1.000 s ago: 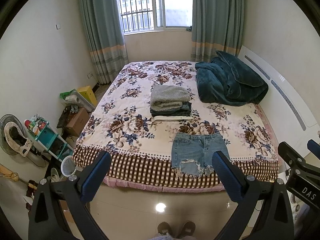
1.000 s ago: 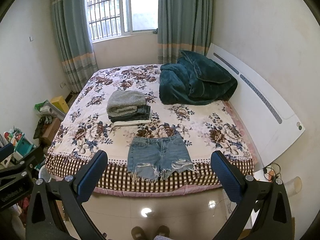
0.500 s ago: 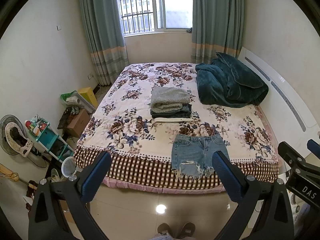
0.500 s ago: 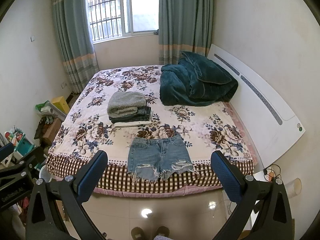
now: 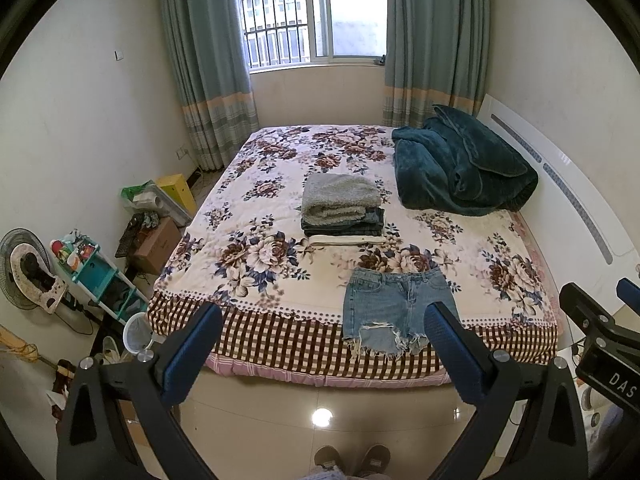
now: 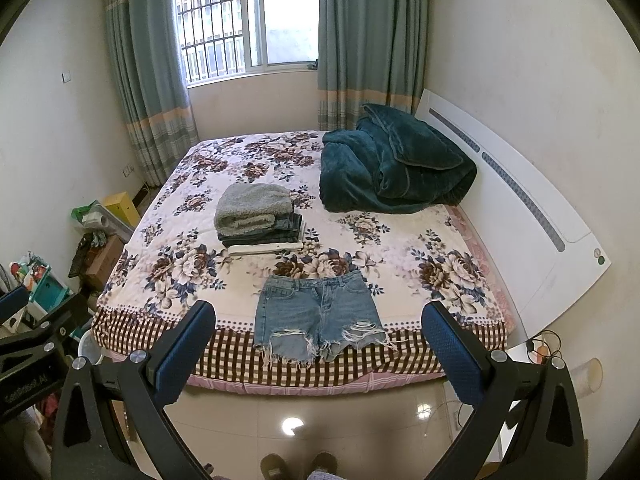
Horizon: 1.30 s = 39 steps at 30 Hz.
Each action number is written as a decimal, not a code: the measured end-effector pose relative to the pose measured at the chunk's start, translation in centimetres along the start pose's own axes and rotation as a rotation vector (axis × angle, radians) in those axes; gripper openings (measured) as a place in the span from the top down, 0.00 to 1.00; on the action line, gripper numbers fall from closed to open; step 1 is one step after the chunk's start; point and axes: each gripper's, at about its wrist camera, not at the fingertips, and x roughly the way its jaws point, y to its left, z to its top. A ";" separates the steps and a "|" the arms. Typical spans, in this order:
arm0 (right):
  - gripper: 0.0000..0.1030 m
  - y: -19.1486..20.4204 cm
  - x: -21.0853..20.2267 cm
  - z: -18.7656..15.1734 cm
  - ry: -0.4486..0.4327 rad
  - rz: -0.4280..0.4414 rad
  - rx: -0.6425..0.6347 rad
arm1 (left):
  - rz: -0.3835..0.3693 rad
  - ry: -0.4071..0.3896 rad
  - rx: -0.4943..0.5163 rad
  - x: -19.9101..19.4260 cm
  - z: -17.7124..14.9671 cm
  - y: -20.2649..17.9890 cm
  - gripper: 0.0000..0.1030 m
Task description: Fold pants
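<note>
Blue denim shorts [image 5: 396, 312] with frayed hems lie flat at the near edge of the floral bed [image 5: 256, 248], waistband away from me; they also show in the right wrist view [image 6: 318, 316]. My left gripper [image 5: 322, 320] is open and empty, held back over the floor short of the bed. My right gripper [image 6: 318, 318] is open and empty, also short of the bed, with the shorts framed between its fingers.
A stack of folded clothes [image 5: 342, 210] topped by a grey fleece sits mid-bed behind the shorts. A dark green blanket [image 5: 460, 172] is heaped at the back right by the white headboard [image 6: 520, 200]. Shelves, boxes and a fan [image 5: 28, 272] stand on the left floor.
Both views have risen very slightly; the bed sits a little lower in frame. Nothing was touched and both grippers stay open.
</note>
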 end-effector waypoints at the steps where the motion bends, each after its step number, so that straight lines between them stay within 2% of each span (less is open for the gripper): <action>1: 0.00 0.0 0.0 0.1 0.000 0.001 0.001 | 0.000 -0.001 0.001 0.0 -0.1 0.0 0.00; 12: 0.00 0.1 -0.3 0.4 0.003 0.004 -0.002 | -0.003 0.003 0.002 -0.2 0.0 0.0 0.00; 17: 0.00 0.2 -0.3 0.3 0.003 0.001 0.005 | -0.007 0.009 0.008 -0.8 1.2 -0.2 0.00; 22: 0.00 0.0 1.1 -0.7 0.017 -0.007 0.032 | -0.001 0.016 0.013 0.9 1.6 -0.1 0.00; 29: 0.00 -0.4 7.4 -1.9 0.092 -0.070 0.091 | 0.026 0.058 0.060 7.3 1.2 -0.3 0.00; 31: 0.00 -0.7 9.7 -1.9 0.115 -0.087 0.096 | 0.008 0.073 0.061 9.4 0.9 -0.6 0.00; 37: 0.00 -2.9 18.7 -2.0 0.180 -0.132 0.093 | -0.024 0.163 0.046 16.8 0.3 -2.1 0.00; 39: 0.00 -3.7 22.6 -1.9 0.207 -0.138 0.076 | -0.008 0.173 0.038 18.9 0.4 -2.8 0.00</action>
